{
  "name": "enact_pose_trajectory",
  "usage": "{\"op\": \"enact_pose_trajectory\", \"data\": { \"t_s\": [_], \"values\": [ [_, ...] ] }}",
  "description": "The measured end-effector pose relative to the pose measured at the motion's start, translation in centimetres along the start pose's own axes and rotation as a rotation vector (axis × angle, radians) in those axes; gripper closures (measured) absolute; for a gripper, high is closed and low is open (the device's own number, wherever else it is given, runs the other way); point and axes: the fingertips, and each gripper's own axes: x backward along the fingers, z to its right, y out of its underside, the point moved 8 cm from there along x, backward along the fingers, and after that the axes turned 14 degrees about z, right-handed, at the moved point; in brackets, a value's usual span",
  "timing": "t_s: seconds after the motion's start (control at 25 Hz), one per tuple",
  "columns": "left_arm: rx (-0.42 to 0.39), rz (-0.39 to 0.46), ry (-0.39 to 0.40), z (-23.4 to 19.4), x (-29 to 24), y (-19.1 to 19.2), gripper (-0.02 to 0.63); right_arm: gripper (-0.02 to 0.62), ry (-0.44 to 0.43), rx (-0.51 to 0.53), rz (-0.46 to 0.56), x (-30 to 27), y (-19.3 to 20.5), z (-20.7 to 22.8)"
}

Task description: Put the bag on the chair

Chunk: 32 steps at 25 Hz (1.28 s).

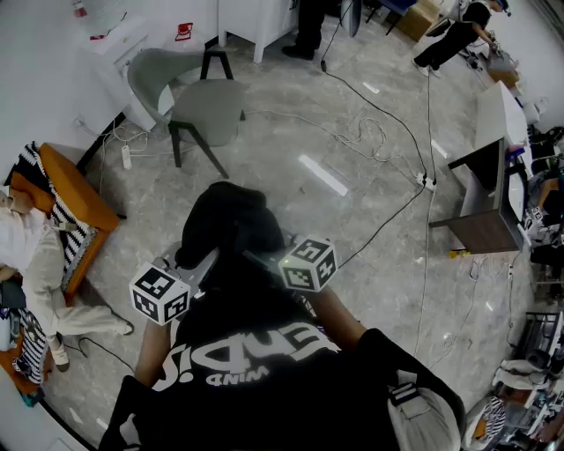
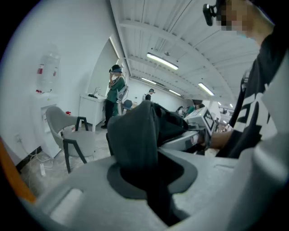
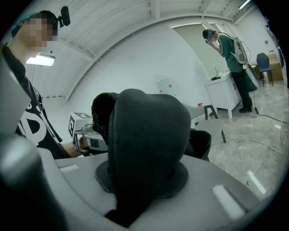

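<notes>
A black fabric bag (image 1: 231, 220) hangs above the floor in front of me, held up between both grippers. My left gripper (image 1: 196, 266) is shut on a fold of the bag (image 2: 135, 135), which fills its jaws. My right gripper (image 1: 269, 261) is shut on another thick fold of the bag (image 3: 146, 144). The fingertips of both are buried in the cloth. The grey chair (image 1: 204, 107) with dark legs stands on the floor ahead and to the left, its seat bare. It also shows in the left gripper view as the chair (image 2: 72, 135), beyond the bag.
Cables (image 1: 370, 132) trail across the tiled floor ahead. An orange sofa (image 1: 66, 189) with a person lying beside it is at the left. A desk (image 1: 489, 176) stands at the right, a white table (image 1: 256, 22) and standing people at the back.
</notes>
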Motion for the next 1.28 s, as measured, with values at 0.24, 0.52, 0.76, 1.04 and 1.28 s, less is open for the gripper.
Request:
{"op": "enact_pose_trajectory", "data": {
  "t_s": [0.24,0.52,0.76,1.04,1.28],
  "values": [
    [0.009,0.016,0.006,-1.0,0.9,-0.2,0.545,0.522,0.015,0.019,0.011,-1.2,-0.1,-0.6],
    [-0.019,0.021,0.026,-3.0,2.2,-0.1,0.545,0.522,0.055,0.038,0.047,-3.2,0.6,-1.1],
    [-0.02,0.025,0.044,-4.0,3.4,-0.4,0.545,0.52,0.089,0.029,0.079,-4.5,0.7,-1.9],
    [-0.017,0.029,0.049,-5.8,2.9,-1.1,0.545,0.52,0.105,0.028,0.094,-5.9,0.0,-1.0],
    [-0.019,0.018,0.054,-8.8,0.6,-1.7,0.545,0.52,0.116,0.008,0.095,-7.6,-1.0,2.1]
  ]
}}
